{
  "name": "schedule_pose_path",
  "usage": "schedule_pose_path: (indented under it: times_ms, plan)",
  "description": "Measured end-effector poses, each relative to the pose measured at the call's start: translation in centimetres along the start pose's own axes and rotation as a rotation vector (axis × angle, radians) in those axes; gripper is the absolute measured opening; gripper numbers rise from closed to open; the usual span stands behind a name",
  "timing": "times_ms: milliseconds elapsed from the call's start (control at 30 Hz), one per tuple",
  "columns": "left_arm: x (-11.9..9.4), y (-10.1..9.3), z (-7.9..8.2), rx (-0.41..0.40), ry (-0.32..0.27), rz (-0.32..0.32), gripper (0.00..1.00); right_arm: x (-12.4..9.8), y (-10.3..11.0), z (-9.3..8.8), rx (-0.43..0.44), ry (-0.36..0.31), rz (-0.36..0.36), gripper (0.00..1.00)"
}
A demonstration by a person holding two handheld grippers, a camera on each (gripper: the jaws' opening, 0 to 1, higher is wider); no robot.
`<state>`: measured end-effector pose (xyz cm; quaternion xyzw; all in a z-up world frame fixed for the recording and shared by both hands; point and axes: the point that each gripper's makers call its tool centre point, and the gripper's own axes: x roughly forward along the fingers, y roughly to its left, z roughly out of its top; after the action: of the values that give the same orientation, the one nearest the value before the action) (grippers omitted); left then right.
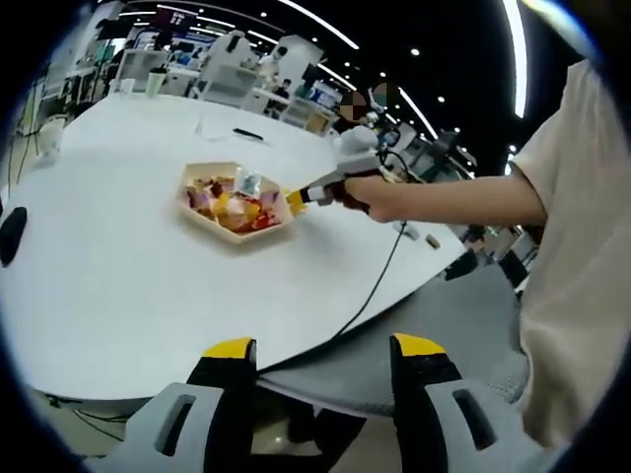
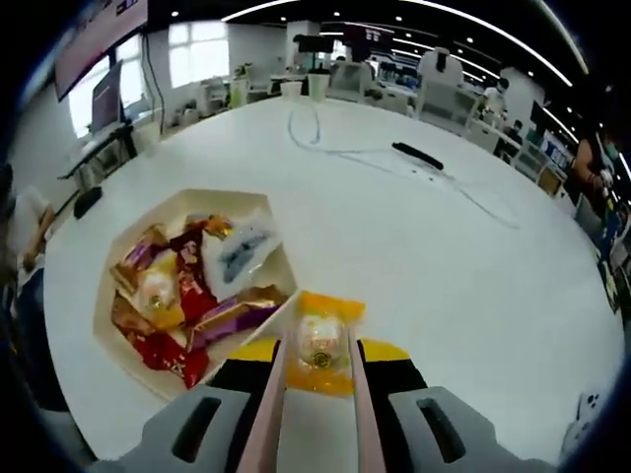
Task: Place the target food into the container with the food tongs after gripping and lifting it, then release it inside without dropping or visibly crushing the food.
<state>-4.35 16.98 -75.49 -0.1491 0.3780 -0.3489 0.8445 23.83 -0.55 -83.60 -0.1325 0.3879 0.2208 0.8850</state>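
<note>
A cream hexagonal tray [image 2: 106,313] of several wrapped snacks sits on the white table [image 2: 444,256]. My right gripper [image 2: 317,367] is shut on pink food tongs [image 2: 270,404]. The tongs pinch a yellow-wrapped snack [image 2: 321,340] just beside the tray's right edge. In the left gripper view the tray [image 1: 210,228] lies mid-table, and the right gripper [image 1: 296,199], held by a person's hand, reaches its right rim. My left gripper [image 1: 323,347] stands open below the table's near edge, far from the tray, with nothing between its jaws.
A black cable [image 1: 380,276] runs from the right gripper over the table's near edge. On the far table lie a thin cable [image 2: 325,148] and a black bar [image 2: 419,155]. A dark object [image 2: 87,200] sits at the left edge. The person's sleeve [image 1: 577,246] stands at the right.
</note>
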Motion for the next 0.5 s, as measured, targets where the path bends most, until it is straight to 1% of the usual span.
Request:
schedule_pose_path:
  times_ms: [133, 267, 367, 500]
  plan:
    - [0.02, -0.03, -0.06, 0.001, 0.002, -0.001, 0.53, 0.1, -0.02, 0.16, 0.034, -0.008, 0.018, 0.28]
    - [-0.01, 0.05, 0.03, -0.002, -0.002, 0.001, 0.53, 0.21, -0.07, 0.16, 0.043, -0.008, 0.021, 0.28]
    - [-0.02, -0.01, 0.2, 0.002, -0.006, 0.0, 0.53, 0.19, -0.32, 0.17, 0.091, -0.015, 0.028, 0.27]
    - [-0.03, -0.05, 0.19, -0.002, -0.011, -0.001, 0.53, 0.17, -0.27, 0.16, 0.09, -0.013, 0.029, 0.26]
